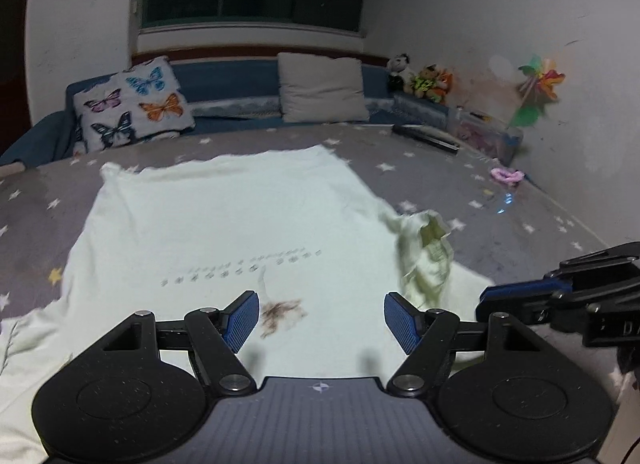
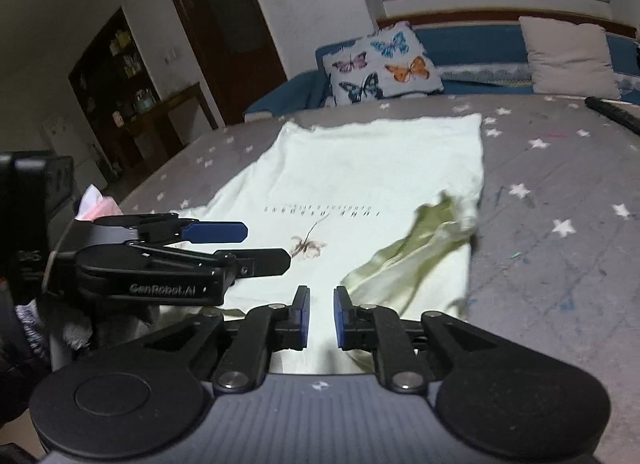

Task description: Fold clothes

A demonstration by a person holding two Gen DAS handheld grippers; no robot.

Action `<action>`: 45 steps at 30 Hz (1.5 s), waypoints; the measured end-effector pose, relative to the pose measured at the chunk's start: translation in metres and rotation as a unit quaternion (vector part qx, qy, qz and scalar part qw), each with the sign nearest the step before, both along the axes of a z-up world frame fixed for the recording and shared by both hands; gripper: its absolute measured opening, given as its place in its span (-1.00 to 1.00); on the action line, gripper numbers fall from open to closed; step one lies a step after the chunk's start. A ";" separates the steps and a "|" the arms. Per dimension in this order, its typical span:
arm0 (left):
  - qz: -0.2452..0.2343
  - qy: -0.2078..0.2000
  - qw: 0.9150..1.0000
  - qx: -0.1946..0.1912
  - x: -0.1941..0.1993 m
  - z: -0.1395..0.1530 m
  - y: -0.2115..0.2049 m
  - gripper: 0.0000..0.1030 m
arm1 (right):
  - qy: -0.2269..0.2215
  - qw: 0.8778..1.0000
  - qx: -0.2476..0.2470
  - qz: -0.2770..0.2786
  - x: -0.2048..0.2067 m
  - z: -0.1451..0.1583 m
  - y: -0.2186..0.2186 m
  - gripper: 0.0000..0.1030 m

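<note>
A pale green T-shirt [image 1: 224, 216] [image 2: 360, 168] lies spread flat on the grey star-print bed sheet [image 1: 520, 232], with a line of small text and a brown print [image 1: 280, 312] [image 2: 308, 246] on it. Its right sleeve [image 1: 428, 260] [image 2: 412, 252] is crumpled and turned in over the body. My left gripper [image 1: 320, 298] [image 2: 266, 246] hovers open over the near part of the shirt, with nothing between its fingers. My right gripper [image 2: 321, 292] [image 1: 492, 298] is beside it on the right. Its jaws stand a narrow gap apart, and no cloth is between the pads.
A butterfly pillow [image 1: 132, 104] and a beige pillow [image 1: 324, 88] lean against the blue headboard. Plush toys [image 1: 424, 80], a dark long object [image 1: 424, 138], a pink item [image 1: 506, 176] and a pinwheel [image 1: 536, 92] sit along the right wall. A dark cabinet [image 2: 120, 84] stands left of the bed.
</note>
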State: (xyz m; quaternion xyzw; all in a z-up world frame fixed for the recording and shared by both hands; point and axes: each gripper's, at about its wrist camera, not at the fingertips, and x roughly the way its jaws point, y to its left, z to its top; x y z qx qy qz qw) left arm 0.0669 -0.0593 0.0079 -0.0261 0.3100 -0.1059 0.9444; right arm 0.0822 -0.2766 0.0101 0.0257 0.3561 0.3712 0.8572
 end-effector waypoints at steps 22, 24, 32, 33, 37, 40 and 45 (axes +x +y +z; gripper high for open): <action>-0.021 0.064 0.998 0.015 0.067 -0.025 -0.047 -0.41 | 0.054 0.998 -0.016 -0.017 0.015 -0.035 -0.038 -0.68; -0.013 0.071 0.997 0.004 0.071 -0.022 -0.040 -0.40 | 0.056 0.998 -0.013 -0.014 0.016 -0.036 -0.039 -0.66; -0.029 0.028 0.999 0.014 0.087 -0.001 -0.056 -0.07 | 0.054 0.999 -0.008 -0.002 0.016 -0.036 -0.041 -0.49; -0.027 0.031 0.999 0.019 0.092 -0.003 -0.057 -0.07 | 0.054 0.999 -0.007 -0.001 0.016 -0.036 -0.041 -0.49; -0.017 0.057 0.998 0.034 0.117 -0.020 -0.057 -0.08 | 0.056 0.998 -0.003 -0.001 0.017 -0.038 -0.044 -0.49; -0.005 0.076 0.996 0.045 0.132 -0.033 -0.055 -0.04 | 0.058 0.998 -0.003 -0.001 0.017 -0.038 -0.045 -0.49; 0.000 0.070 0.997 0.037 0.126 -0.031 -0.049 -0.06 | 0.053 0.998 -0.016 -0.001 0.015 -0.033 -0.044 -0.48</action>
